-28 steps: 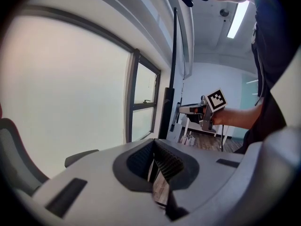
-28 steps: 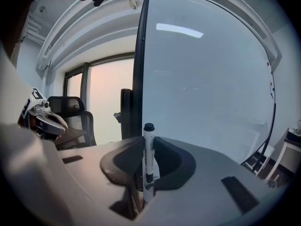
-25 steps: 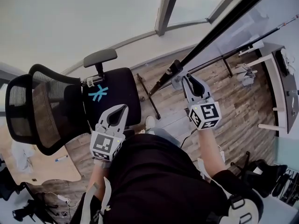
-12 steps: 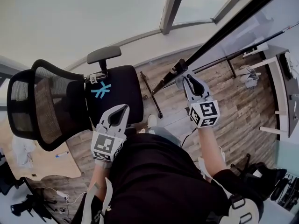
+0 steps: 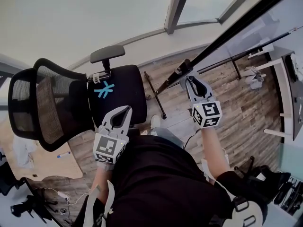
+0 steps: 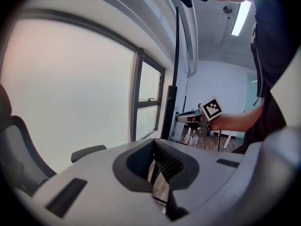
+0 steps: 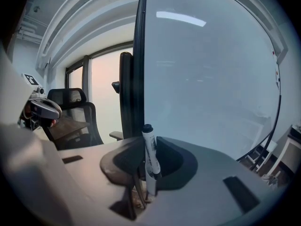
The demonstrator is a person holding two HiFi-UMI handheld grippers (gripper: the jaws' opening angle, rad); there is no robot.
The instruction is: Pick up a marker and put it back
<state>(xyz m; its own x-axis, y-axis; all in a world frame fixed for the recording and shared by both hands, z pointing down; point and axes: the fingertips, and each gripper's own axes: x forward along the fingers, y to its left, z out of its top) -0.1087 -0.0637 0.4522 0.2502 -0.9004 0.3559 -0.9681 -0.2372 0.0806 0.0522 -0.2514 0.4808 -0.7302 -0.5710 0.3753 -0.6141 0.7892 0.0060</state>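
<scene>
My right gripper (image 7: 147, 185) is shut on a white marker (image 7: 151, 157) with a black cap, which stands upright between the jaws close to a large glass board (image 7: 211, 79). In the head view the right gripper (image 5: 188, 77) is raised beside the board's black frame (image 5: 227, 32). My left gripper (image 5: 125, 110) is held lower, in front of the person's body and over the chair seat. Its ribbed jaws are together with nothing between them (image 6: 157, 163). The right gripper's marker cube (image 6: 211, 108) shows in the left gripper view.
A black mesh office chair (image 5: 71, 103) stands to the left on the wooden floor. A light desk (image 5: 42, 167) at lower left carries a blue pen (image 5: 63, 154). A white table (image 5: 279, 93) is at the right. A window frame (image 6: 136, 93) runs along the wall.
Almost nothing moved. The head view has drifted slightly, and both grippers keep their poses, the right one still shut on the marker.
</scene>
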